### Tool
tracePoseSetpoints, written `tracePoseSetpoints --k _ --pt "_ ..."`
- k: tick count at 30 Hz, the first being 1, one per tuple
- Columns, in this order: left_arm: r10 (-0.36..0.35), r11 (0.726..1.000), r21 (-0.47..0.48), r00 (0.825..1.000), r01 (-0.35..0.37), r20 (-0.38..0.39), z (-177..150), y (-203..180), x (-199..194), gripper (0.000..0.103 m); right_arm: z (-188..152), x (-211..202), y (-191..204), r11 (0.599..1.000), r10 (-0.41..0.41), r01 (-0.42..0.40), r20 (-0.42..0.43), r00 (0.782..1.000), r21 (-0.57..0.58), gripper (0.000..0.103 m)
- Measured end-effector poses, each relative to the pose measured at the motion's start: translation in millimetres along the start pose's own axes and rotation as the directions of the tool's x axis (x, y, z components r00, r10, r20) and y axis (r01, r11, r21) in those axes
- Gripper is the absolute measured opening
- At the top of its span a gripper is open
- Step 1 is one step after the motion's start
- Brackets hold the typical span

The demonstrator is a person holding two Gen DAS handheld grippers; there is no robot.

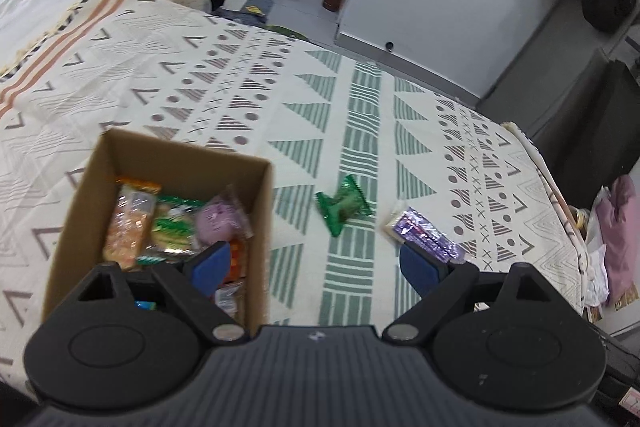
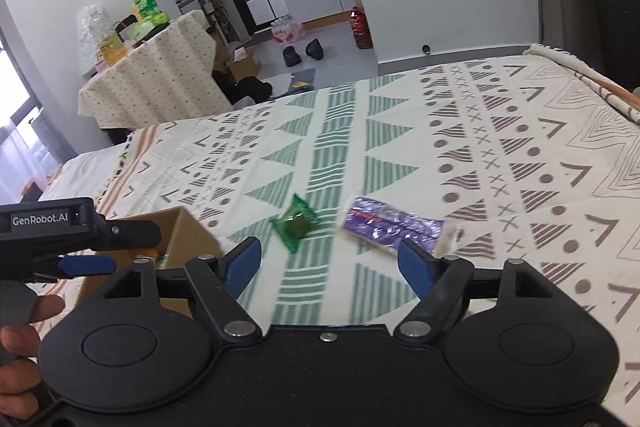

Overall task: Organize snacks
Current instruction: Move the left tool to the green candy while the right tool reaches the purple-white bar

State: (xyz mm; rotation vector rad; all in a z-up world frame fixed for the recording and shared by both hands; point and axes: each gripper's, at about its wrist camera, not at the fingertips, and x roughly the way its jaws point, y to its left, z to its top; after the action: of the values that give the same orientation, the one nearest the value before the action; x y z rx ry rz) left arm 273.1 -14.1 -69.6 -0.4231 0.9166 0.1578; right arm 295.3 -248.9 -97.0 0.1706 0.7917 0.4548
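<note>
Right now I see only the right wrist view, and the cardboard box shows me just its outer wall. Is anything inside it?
Observer: Yes. The left wrist view looks into the cardboard box: several packets lie there, among them an orange packet and a round purple snack.
Operator: Does the left gripper hold something?
Observer: No. The left gripper is open and empty, with one finger over the inside of the box.

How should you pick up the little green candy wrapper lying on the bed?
Grip the small green crinkly wrapper across its bulging middle, coming from above. It lies flat on the patterned blanket, and its thin crimped ends would slip.
</note>
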Motion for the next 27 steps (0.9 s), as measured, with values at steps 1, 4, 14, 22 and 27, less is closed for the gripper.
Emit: tracePoseSetpoints --k 1,4,14,22,27 --pt "-0.002 1.000 0.006 1.000 0.002 -0.003 1 -3 3 0.091 1 1 -4 1.000 -0.003 0.003 -0.001 1.000 0.005 0.075" --pt "-0.007 1.000 0.024 1.000 0.007 -0.011 4 -12 12 0.091 3 5 -13 1.000 -0.014 0.014 -0.006 1.000 0.008 0.075" --pt "-0.024 0.997 0.068 0.999 0.026 -0.030 17 -36 44 0.091 11 30 -36 1.000 -0.024 0.024 -0.018 1.000 0.006 0.076" --pt "-0.039 0.996 0.082 0.998 0.043 -0.048 23 -47 77 0.090 16 57 -45 0.999 -0.033 0.032 -0.039 0.999 -0.043 0.076" --pt "-0.042 0.996 0.074 0.996 0.048 -0.075 25 -50 103 0.088 19 74 -50 0.997 -0.014 0.011 -0.038 0.999 -0.071 0.076"
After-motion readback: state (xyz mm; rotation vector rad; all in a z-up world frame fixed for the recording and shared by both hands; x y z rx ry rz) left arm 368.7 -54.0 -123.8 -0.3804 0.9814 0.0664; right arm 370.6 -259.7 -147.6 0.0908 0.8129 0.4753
